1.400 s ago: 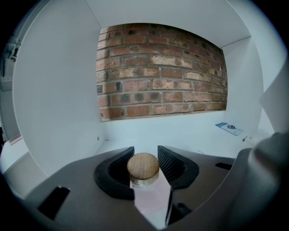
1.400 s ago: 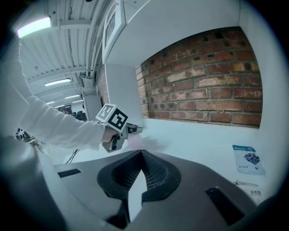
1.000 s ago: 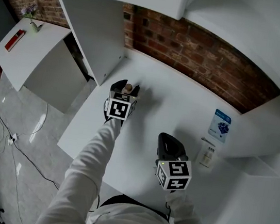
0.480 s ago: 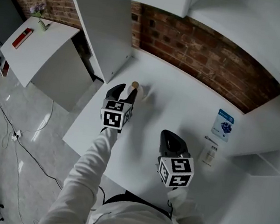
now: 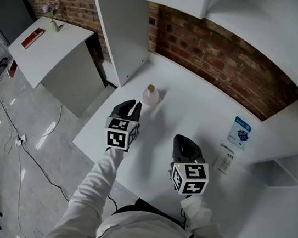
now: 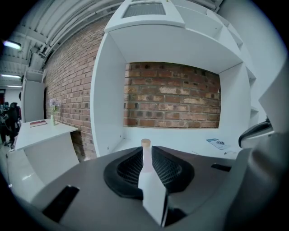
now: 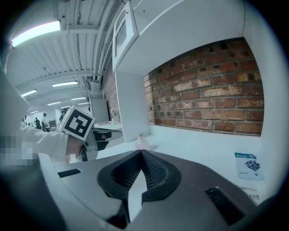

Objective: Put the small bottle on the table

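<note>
Table (image 5: 98,130): white, set against a brick wall. It carries the task's thing near its left back part.
Left gripper (image 5: 131,105): low over the table, tips aimed at the wall. Its jaws are closing with only a narrow slit left between them, and nothing is in that slit.
Bottle (image 5: 151,95): stands on the table by itself, with no pad touching it. It is near the left gripper's tips but apart from them, ahead of them and a little to the right.
Bottle's axis: the long axis is upright, with the cork on top and the round body on the table. It shows no lean. The left gripper view shows the neck straight ahead through the slit.
Right gripper (image 5: 183,142): clenched, the tips meeting on nothing. It sits nearer the person and well to the right of the bottle.
Nearer hand: the left, clearly.
Leaflet (image 5: 239,132): lies flat at the far right and plays no part.
Judgement: the placing looks done. Any move that follows turns on the gap between the left tips and the bottle. A pull straight back along the gripper's own line should leave the bottle standing, while a swing to the right could tip it.
</note>
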Demonstrator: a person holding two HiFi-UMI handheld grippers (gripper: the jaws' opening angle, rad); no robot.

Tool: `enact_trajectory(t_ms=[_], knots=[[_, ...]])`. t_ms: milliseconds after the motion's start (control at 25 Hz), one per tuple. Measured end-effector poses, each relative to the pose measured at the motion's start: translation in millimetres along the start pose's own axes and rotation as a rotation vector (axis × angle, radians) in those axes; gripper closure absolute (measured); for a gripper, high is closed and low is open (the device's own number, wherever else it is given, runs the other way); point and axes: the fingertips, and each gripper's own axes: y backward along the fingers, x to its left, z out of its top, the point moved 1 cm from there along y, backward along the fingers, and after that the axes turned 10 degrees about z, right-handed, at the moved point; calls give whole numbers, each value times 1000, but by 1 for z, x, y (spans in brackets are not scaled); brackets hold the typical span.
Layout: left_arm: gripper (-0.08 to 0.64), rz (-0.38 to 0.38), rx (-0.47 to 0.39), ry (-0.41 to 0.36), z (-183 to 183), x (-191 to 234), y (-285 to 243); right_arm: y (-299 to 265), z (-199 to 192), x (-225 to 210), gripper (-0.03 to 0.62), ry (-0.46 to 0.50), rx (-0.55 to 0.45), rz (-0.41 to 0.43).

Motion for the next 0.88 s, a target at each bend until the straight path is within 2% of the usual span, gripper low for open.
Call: enact_trajectory(t_ms=[360,880], knots=[[519,1,11,48,-19,1,58,8,2,13,565,29,-8,18],[531,56,14,57,-32,11,130,16,0,33,565,48,-15,53]])
